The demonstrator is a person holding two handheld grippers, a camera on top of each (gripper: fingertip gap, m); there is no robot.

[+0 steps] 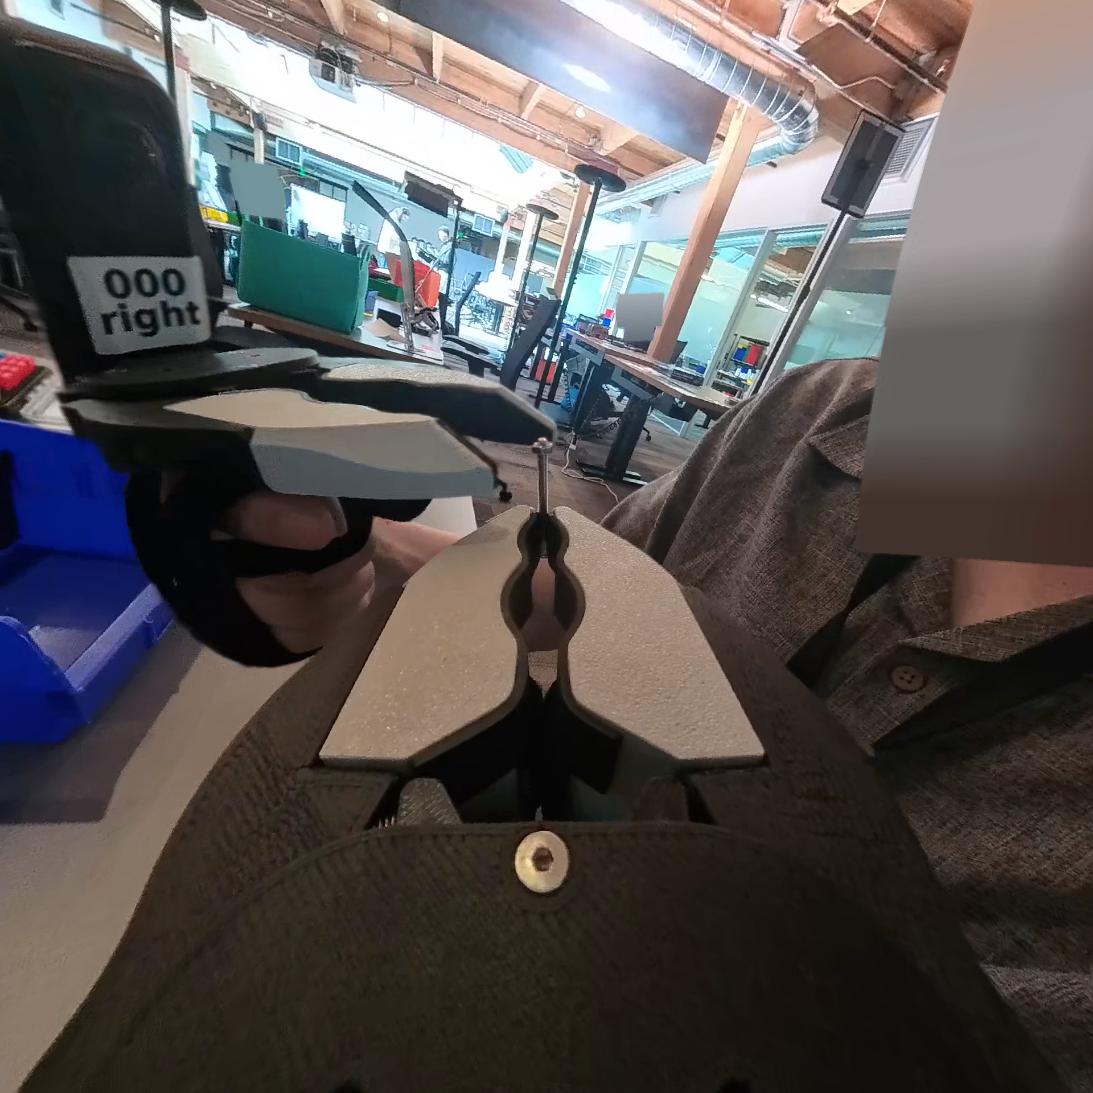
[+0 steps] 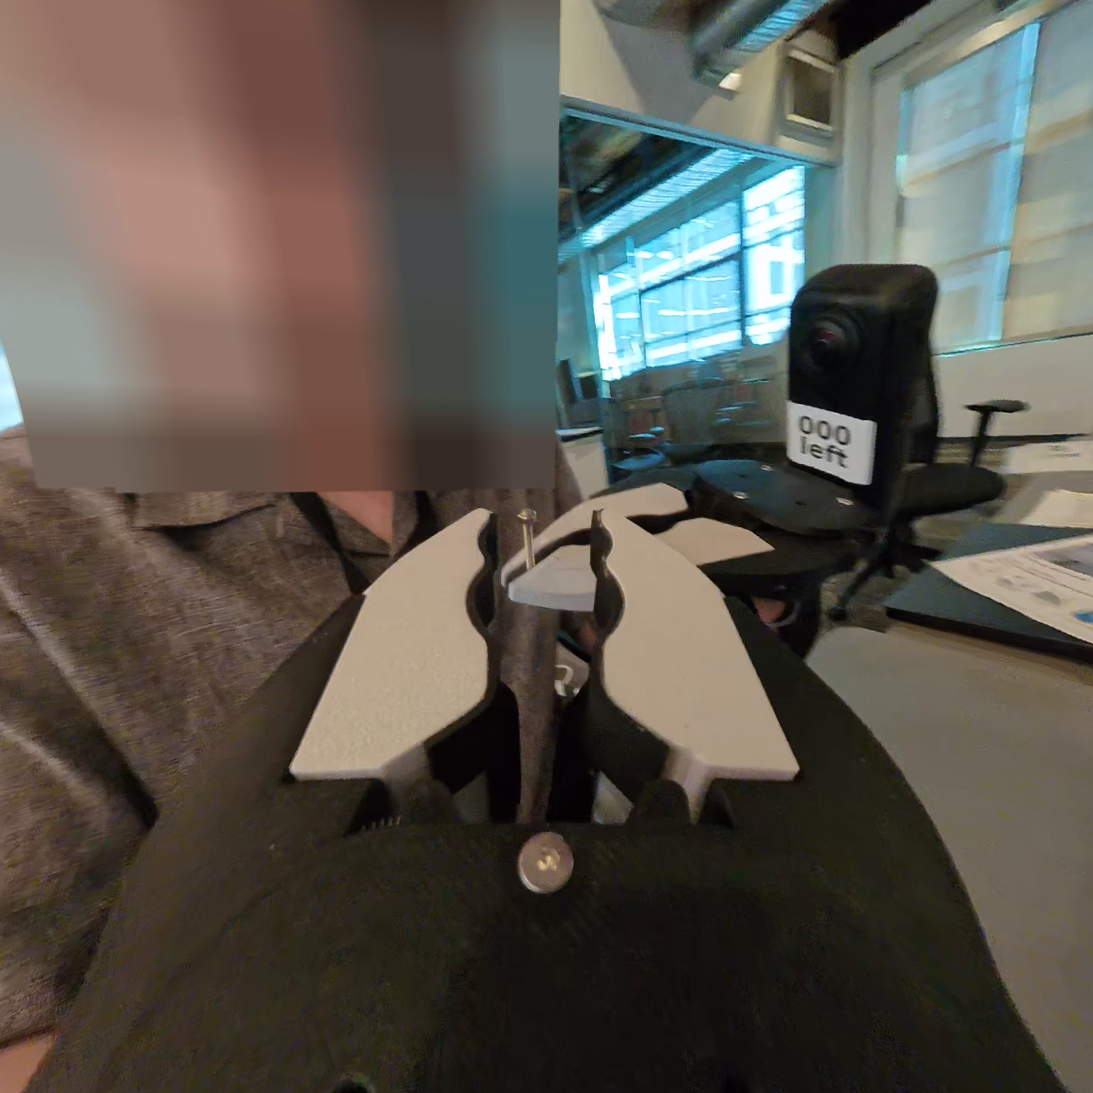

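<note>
My left gripper (image 1: 541,517) is shut on a thin metal screw (image 1: 541,473) and pinches its lower end at the very fingertips. The screw stands upright with its head on top. My right gripper (image 2: 541,523) is open, and its fingers straddle the screw (image 2: 528,541) without touching it. In the left wrist view the right gripper (image 1: 520,458) comes in from the left, held by a hand, with its upper fingertip beside the screw head. In the right wrist view the left gripper (image 2: 523,574) reaches in from the right. Both are held up near a person's chest.
A blue bin (image 1: 59,591) stands on the grey table (image 1: 89,857) at the left. The person's grey-brown shirt (image 1: 887,532) fills the right side. Papers on a dark mat (image 2: 1035,568) lie at the right, with a black office chair (image 2: 946,473) behind. A green bin (image 1: 301,284) stands far off. My two grippers' fingertips are within a few centimetres of each other.
</note>
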